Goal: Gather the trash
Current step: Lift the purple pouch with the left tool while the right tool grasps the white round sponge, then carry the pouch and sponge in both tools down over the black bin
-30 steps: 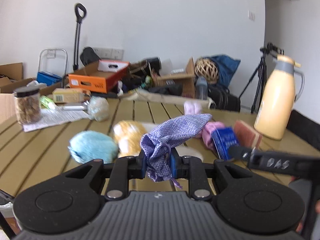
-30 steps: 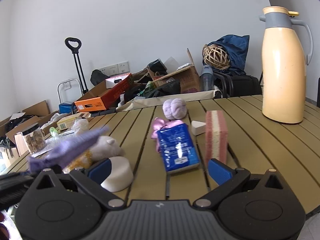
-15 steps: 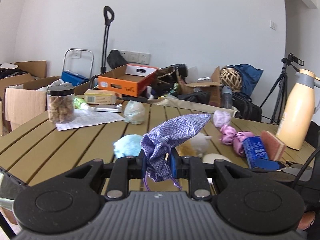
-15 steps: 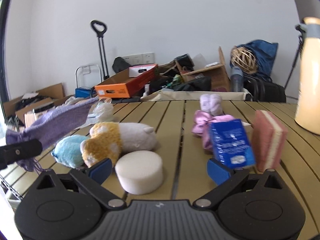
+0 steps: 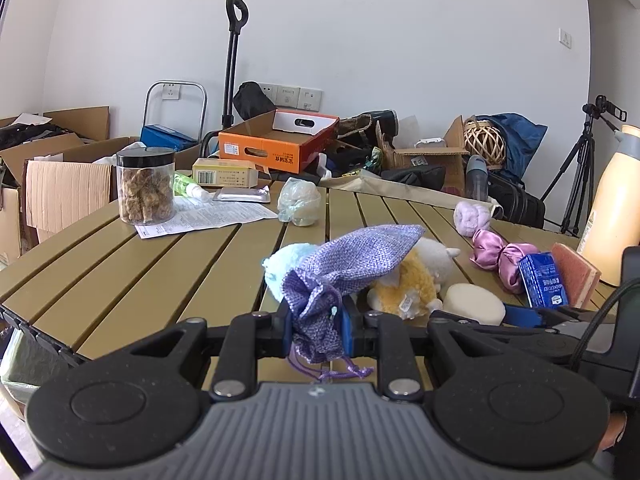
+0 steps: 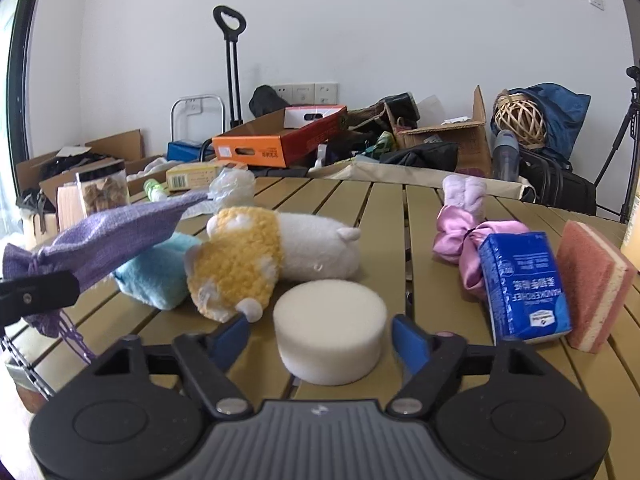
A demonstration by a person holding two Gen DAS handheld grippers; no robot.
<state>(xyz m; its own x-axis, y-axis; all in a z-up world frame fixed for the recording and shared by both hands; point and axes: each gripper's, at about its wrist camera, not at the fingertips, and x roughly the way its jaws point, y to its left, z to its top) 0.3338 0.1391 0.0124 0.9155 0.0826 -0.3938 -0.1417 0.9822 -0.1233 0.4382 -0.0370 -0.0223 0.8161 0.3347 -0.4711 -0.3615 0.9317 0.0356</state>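
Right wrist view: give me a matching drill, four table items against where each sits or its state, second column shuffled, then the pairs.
Items:
1. purple drawstring pouch
2. white foam puck
3. blue tissue pack
4. pink sponge

Places or states:
A. standing on edge, far right of the group
B. between the right tool's open fingers, no pad pressing on it
C. clamped at its gathered neck in the left tool, off the table
D. upright, between the sponge and the pink satin bundle

Pairs: 1-C, 2-B, 3-D, 4-A
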